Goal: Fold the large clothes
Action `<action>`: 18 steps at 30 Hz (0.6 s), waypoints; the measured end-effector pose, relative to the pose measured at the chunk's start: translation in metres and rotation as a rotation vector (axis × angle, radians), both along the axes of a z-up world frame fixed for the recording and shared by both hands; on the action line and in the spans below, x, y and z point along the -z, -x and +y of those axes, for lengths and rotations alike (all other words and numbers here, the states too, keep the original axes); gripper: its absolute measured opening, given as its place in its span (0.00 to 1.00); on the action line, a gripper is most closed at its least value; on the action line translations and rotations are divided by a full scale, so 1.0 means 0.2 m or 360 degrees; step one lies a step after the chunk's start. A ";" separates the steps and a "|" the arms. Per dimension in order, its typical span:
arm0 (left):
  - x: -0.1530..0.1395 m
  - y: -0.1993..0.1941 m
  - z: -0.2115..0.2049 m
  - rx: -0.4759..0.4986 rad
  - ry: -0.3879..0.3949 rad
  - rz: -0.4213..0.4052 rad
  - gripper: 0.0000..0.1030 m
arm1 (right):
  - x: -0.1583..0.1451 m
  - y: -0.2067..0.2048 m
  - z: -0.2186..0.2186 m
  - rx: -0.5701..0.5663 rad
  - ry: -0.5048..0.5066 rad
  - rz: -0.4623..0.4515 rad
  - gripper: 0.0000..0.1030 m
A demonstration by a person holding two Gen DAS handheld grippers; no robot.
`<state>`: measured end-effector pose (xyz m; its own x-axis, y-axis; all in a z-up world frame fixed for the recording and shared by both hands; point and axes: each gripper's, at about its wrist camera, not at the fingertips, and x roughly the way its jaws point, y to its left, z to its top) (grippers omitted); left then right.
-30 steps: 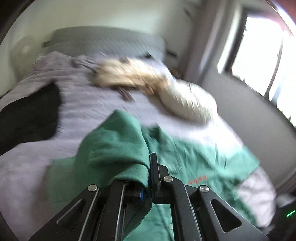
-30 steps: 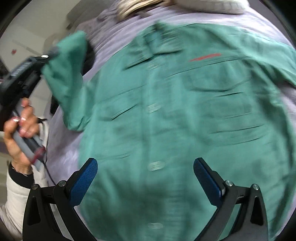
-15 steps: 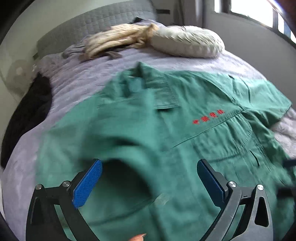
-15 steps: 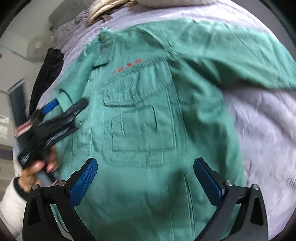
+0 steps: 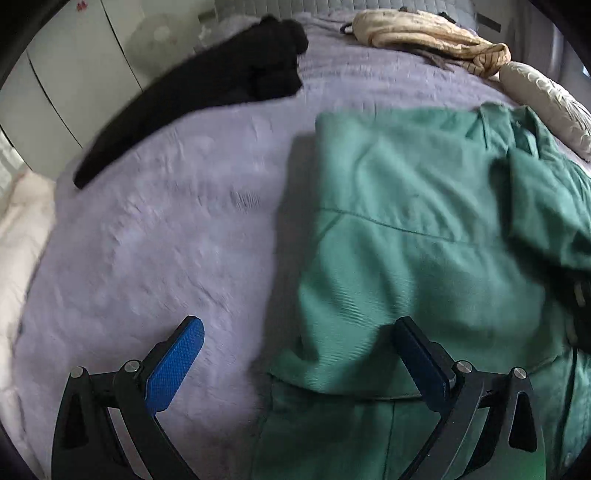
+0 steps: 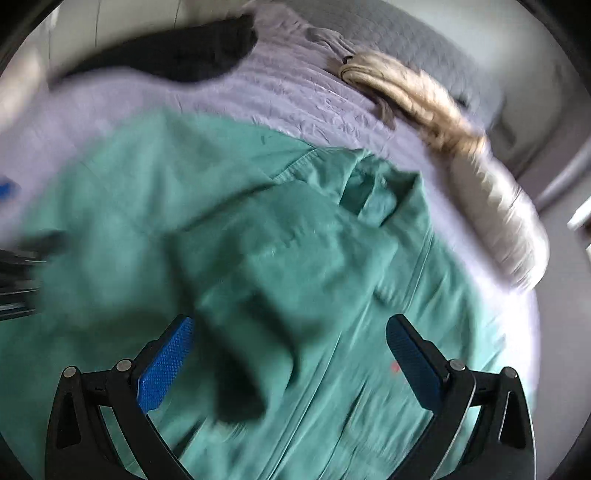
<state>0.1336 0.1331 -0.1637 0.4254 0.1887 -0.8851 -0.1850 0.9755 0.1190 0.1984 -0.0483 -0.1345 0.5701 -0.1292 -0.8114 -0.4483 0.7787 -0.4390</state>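
A large green work shirt [image 5: 424,236] lies on the lilac bedspread [image 5: 166,240], its left side and sleeve folded over the body. My left gripper [image 5: 295,350] hovers wide open above the shirt's folded left edge, one pad over the bedspread, the other over the cloth, nothing held. In the blurred right wrist view the same shirt [image 6: 295,258] fills the middle, collar up. My right gripper [image 6: 291,347] is over the folded-in sleeve; its jaws are closing but the pads stand well apart from the cloth. A dark piece of the left tool [image 6: 18,273] shows at the left edge.
A black garment [image 5: 207,88] lies at the bed's far left, and shows again [image 6: 184,55] in the right wrist view. A beige garment [image 5: 424,33] and a cream pillow [image 5: 546,103] sit near the grey headboard [image 6: 424,48]. White wardrobe doors [image 5: 74,74] stand left of the bed.
My left gripper has let go of the green sleeve, opened wide and dropped toward the shirt's left edge. The sleeve now lies folded across the shirt. My right gripper swung over it.
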 end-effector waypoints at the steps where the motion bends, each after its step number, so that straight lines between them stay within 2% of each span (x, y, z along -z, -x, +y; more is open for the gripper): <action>1: 0.02 0.01 0.01 -0.0008 0.0021 0.0001 1.00 | 0.04 -0.02 0.01 -0.0002 0.0129 -0.0070 0.54; 2: 0.03 0.02 0.00 -0.0013 0.0036 -0.0004 1.00 | 0.04 -0.05 -0.02 0.0011 0.0131 -0.0100 0.03; 3: 0.04 0.01 0.01 -0.0010 0.0051 -0.0007 1.00 | 0.02 -0.09 -0.08 0.0090 0.0056 -0.0083 0.07; 4: 0.05 0.01 0.01 0.0001 0.0064 -0.0016 1.00 | -0.04 -0.13 -0.18 0.0209 -0.0138 -0.0050 0.08; 5: 0.05 0.03 0.01 0.0014 0.0072 -0.0024 1.00 | -0.11 -0.17 -0.34 0.0372 -0.0519 0.0019 0.15; 6: 0.06 0.03 0.00 0.0033 0.0071 -0.0027 1.00 | -0.14 -0.19 -0.48 0.0506 -0.0820 0.0083 0.23; 7: 0.05 0.03 0.00 0.0036 0.0060 -0.0023 1.00 | -0.14 -0.20 -0.63 0.0660 -0.1082 0.0134 0.46; 8: 0.06 0.02 0.00 0.0040 0.0054 -0.0018 1.00 | -0.11 -0.20 -0.79 0.0853 -0.1345 0.0188 0.61; 12: 0.02 0.00 0.02 0.0057 0.0099 0.0036 1.00 | 0.06 -0.12 -1.16 0.1318 -0.1998 0.0335 0.64; 14: -0.04 -0.01 0.04 0.0113 0.0130 0.0040 1.00 | 0.14 -0.05 -1.29 0.1508 -0.2281 0.0336 0.64; 16: -0.15 -0.01 0.07 0.0170 0.0173 -0.0019 1.00 | 0.16 0.01 -1.39 0.1631 -0.2455 0.0339 0.65; 18: -0.22 -0.04 0.11 0.0209 0.0210 -0.0067 1.00 | 0.14 0.05 -1.43 0.1670 -0.2483 0.0350 0.66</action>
<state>0.1425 0.1544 -0.1188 0.4761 0.0129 -0.8793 -0.0575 0.9982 -0.0165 0.1876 -0.3339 -0.1631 0.6436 0.5140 -0.5670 0.4641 0.3269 0.8232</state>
